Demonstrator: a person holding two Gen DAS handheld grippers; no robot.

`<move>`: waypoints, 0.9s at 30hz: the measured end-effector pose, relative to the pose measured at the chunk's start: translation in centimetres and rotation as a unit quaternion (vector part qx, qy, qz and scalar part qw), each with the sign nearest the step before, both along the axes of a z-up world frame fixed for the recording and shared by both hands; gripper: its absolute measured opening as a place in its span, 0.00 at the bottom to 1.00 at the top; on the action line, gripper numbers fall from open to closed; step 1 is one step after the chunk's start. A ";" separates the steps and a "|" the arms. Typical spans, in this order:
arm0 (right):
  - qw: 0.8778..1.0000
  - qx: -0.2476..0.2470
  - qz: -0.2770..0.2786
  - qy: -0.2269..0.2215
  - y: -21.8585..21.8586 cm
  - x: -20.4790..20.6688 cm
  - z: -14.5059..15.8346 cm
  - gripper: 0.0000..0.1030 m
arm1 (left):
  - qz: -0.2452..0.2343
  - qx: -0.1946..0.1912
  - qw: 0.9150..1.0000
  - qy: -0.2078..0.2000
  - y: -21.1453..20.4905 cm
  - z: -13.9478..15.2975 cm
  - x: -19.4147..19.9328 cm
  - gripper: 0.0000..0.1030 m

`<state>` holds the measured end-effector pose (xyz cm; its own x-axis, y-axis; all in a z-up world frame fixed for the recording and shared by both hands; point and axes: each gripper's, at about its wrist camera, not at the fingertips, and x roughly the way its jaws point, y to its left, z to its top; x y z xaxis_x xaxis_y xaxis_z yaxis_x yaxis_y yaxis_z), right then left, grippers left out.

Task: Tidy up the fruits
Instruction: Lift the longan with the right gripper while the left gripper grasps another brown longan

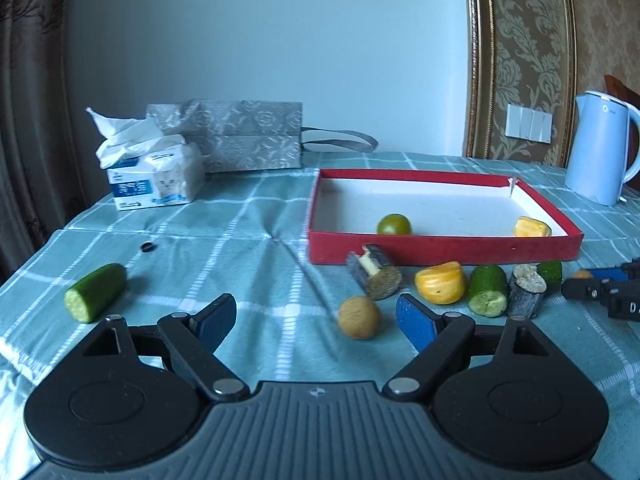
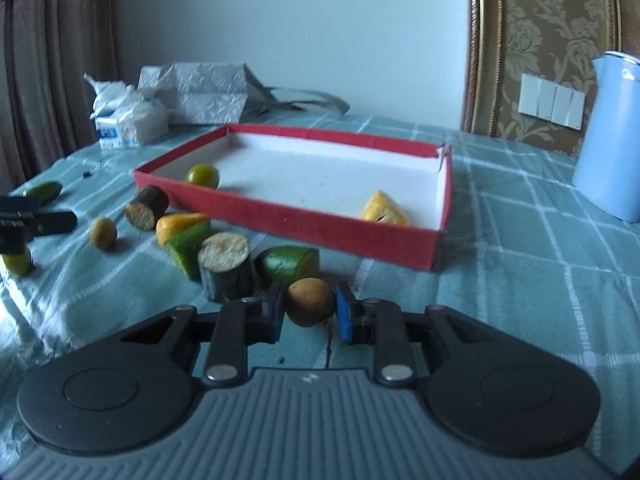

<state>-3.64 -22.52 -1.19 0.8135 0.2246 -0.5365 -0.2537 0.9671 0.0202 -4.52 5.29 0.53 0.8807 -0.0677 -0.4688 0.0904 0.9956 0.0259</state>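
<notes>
A red box (image 1: pixel 440 247) (image 2: pixel 304 226) holds a green round fruit (image 1: pixel 394 224) (image 2: pixel 202 175) and a yellow piece (image 1: pixel 532 227) (image 2: pixel 385 209). In front of it lie dark sugarcane chunks (image 1: pixel 374 277) (image 2: pixel 226 266), a yellow piece (image 1: pixel 440 288), cucumber pieces (image 1: pixel 487 290) (image 2: pixel 288 264) and a brown longan (image 1: pixel 359 317) (image 2: pixel 103 232). My left gripper (image 1: pixel 316 320) is open, with that longan just ahead between its fingers. My right gripper (image 2: pixel 310 308) has its pads against a second brown longan (image 2: pixel 310 301) on the cloth.
A cucumber piece (image 1: pixel 95 298) lies alone at left, near a small black ring (image 1: pixel 147 247). A tissue pack (image 1: pixel 154 178) and grey bag (image 1: pixel 244 140) stand at the back, a blue kettle (image 1: pixel 600 148) (image 2: pixel 610 140) at the right. A green fruit (image 2: pixel 18 262) lies far left.
</notes>
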 end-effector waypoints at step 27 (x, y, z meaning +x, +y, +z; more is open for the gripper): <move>0.996 0.063 -0.048 -0.031 -3.3 -0.1 1.1 0.25 | -0.019 0.011 0.998 0.057 -1.8 -2.2 4.5 0.58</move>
<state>-3.71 -25.80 -0.11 0.8649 0.2062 -0.4576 -0.1644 0.9778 0.1299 -0.03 3.47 -1.68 0.8188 -0.0894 -0.5671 0.1326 0.9906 0.0352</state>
